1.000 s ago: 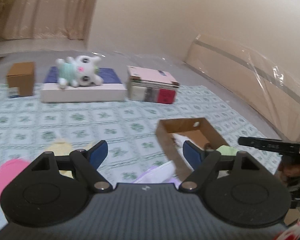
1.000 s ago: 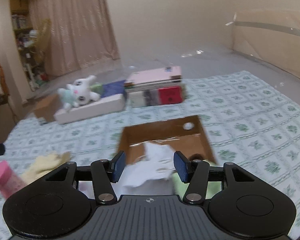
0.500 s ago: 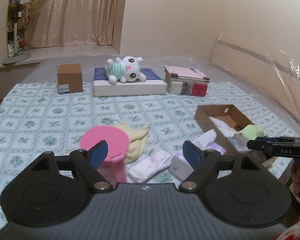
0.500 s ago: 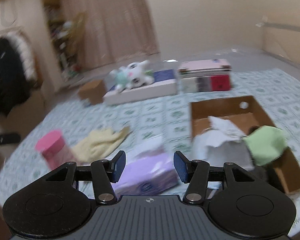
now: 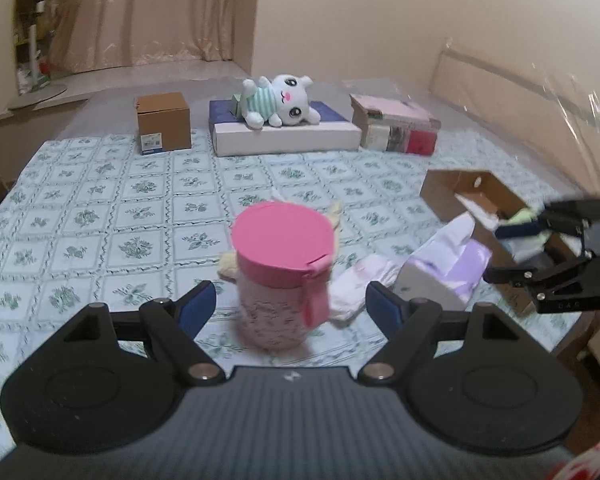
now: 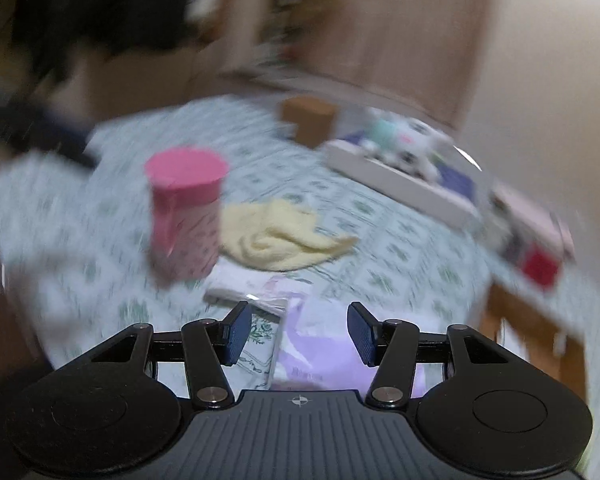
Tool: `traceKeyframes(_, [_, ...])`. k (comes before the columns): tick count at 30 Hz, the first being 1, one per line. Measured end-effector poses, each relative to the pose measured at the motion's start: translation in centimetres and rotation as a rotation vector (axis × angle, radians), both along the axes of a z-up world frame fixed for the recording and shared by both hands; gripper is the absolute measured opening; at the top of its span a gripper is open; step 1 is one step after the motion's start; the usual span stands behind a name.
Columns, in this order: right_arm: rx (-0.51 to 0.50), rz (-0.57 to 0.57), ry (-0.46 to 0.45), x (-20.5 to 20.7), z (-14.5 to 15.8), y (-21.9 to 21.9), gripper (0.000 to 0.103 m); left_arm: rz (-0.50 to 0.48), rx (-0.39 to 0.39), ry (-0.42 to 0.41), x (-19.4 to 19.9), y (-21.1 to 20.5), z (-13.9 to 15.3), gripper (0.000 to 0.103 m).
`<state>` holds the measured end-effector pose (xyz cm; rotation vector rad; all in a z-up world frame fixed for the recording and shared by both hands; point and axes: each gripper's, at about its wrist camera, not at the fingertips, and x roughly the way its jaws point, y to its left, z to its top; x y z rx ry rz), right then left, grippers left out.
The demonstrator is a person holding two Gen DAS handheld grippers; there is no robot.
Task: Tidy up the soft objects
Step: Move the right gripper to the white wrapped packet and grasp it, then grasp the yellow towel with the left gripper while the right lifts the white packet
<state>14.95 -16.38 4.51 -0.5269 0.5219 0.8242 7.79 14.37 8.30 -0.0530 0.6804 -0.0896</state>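
Observation:
A pink-lidded canister (image 5: pixel 284 272) stands on the patterned sheet between the fingers of my left gripper (image 5: pixel 290 306), which is open, with its pads clear of both sides. A yellow cloth (image 6: pixel 276 236) lies behind the canister, and a white packet (image 5: pixel 360 284) lies to its right. My right gripper (image 6: pixel 298 332) hovers open over a purple tissue pack (image 6: pixel 320 344); its left pad is clear of the pack. The same gripper (image 5: pixel 494 254) shows at the right edge, beside the tissue pack (image 5: pixel 448 268). The right wrist view is blurred.
An open cardboard box (image 5: pixel 444 192) at the right holds white and green soft items. At the back are a small brown box (image 5: pixel 164 122), a plush toy (image 5: pixel 276 100) on a flat white box (image 5: pixel 284 136), and stacked books (image 5: pixel 396 128). A plastic-wrapped board (image 5: pixel 520 92) lines the right.
Both grippers swung left. The left one now has the pink canister between its fingers. The right one left the cardboard box, rolled, and now sits over the purple tissue pack. Jaw widths are unchanged.

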Motion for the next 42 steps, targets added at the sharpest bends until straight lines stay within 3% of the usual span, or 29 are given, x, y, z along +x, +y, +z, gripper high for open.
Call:
traceKeyframes(8, [-0.342, 0.337, -0.174, 1.2, -5.0, 6.5, 0.053, -0.150, 0.106, 0.062, 2.0, 2.7, -1.7, 0.080])
traceKeyframes(16, [-0.548, 0.493, -0.211, 3.7, -9.7, 10.4, 0.053, -0.292, 0.224, 0.131, 4.8, 5.2, -4.6, 0.080])
traceKeyframes(23, [-0.678, 0.590, -0.263, 4.6, -13.0, 12.6, 0.053, -0.362, 0.244, 0.167, 7.3, 7.4, -6.4, 0.080])
traceKeyframes(26, [-0.713, 0.627, -0.285, 4.9, -14.0, 13.1, 0.050, -0.381, 0.247, 0.188, 8.4, 8.2, -7.1, 0.080])
traceKeyframes(28, [-0.724, 0.645, -0.297, 5.2, -14.3, 13.3, 0.041, -0.386, 0.242, 0.206, 9.2, 8.8, -7.4, 0.080])
traceKeyframes(30, [-0.739, 0.654, -0.308, 5.5, -14.5, 13.4, 0.020, -0.390, 0.240, 0.225, 10.0, 9.4, -7.5, 0.080])
traceKeyframes(32, [-0.750, 0.662, -0.315, 6.0, -14.8, 13.4, 0.014, -0.407, 0.252, 0.238, 10.6, 10.0, -7.4, 0.080])
traceKeyframes(36, [-0.710, 0.636, -0.308, 5.9, -13.7, 13.0, 0.009, -0.431, 0.289, 0.262, 11.8, 11.1, -6.9, 0.080])
traceKeyframes(42, [-0.622, 0.534, -0.261, 7.3, -10.5, 12.5, 0.009, -0.424, 0.275, 0.313, 14.9, 12.7, -5.2, 0.080])
